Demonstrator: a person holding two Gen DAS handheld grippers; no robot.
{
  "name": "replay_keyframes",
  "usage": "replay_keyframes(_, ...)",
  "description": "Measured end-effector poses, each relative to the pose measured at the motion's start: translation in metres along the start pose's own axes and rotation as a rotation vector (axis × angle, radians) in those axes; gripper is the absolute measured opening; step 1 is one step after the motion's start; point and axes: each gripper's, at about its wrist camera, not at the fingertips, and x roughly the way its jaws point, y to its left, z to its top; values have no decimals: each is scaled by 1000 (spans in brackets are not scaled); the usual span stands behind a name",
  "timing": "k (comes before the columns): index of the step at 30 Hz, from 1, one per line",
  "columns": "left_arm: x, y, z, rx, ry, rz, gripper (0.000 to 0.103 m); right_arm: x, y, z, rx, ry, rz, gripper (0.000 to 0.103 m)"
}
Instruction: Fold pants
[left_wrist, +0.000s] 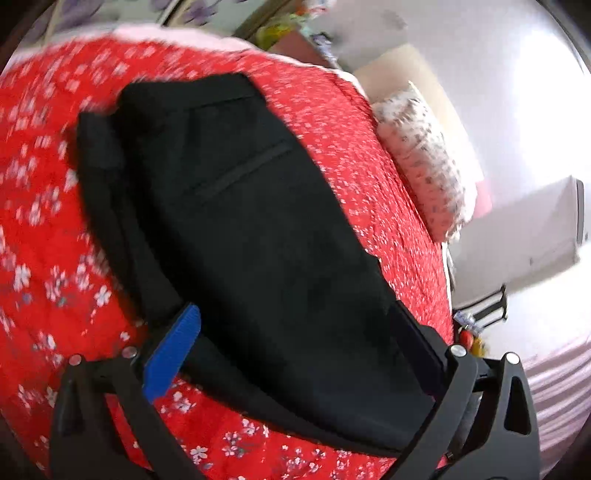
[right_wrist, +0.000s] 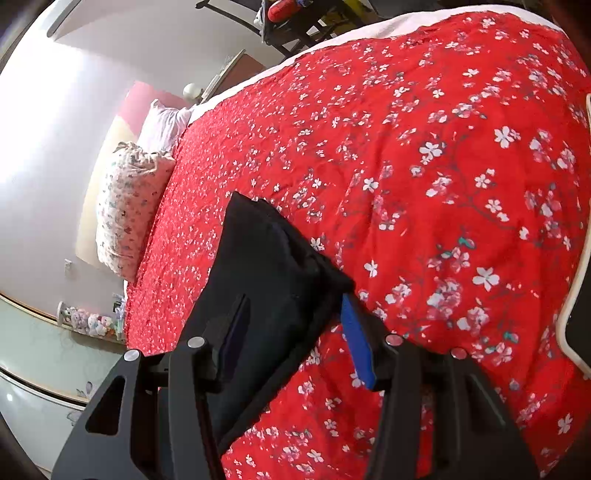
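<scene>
Black pants (left_wrist: 236, 206) lie on a red flowered bedspread (left_wrist: 40, 229), with a back pocket slit showing. My left gripper (left_wrist: 291, 339) is above their near end; its blue-padded fingers (left_wrist: 173, 350) stand wide apart with cloth between them, not pinched. In the right wrist view a narrower part of the black pants (right_wrist: 269, 266) runs between my right gripper's (right_wrist: 295, 332) fingers, the blue pad (right_wrist: 356, 343) on the right. The jaws stand apart around the cloth and are not clamped on it.
The red bedspread (right_wrist: 443, 166) covers the bed. A flowered pillow (right_wrist: 129, 206) lies at the head by the white wall; it also shows in the left wrist view (left_wrist: 421, 158). A black rack (right_wrist: 295, 22) stands beyond the bed's far edge.
</scene>
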Motion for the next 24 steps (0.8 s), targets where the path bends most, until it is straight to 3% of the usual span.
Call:
replay_keyframes(5,6,3,9,-35,-25,3,96,3,5,-1,-27,-7,6,57)
replay_keyframes(7,11,0,17,-36,-39,29,82,5,8,-2,-43,-13,2,57)
replay_keyframes(10,13,2,22,-46,-50,66,45,6,11,-5,-54,-21,2,57)
replay_keyframes(12,7,-2,21,-7,-80,91,9,7,11,-5,-56,-22,2,57)
replay_keyframes(14,-6,-5,18,53,-111,77,7,8,12,-5,-58,-22,0,57)
replay_keyframes(20,-32,7,2,84,-131,58,5,6,12,-11,-68,-29,4,57)
replay_keyframes(22,-29,11,-1,111,-135,88,5,7,13,-12,-68,-30,6,57)
replay_keyframes(24,-8,21,1,130,-93,174,8,7,13,-13,-62,-32,4,58)
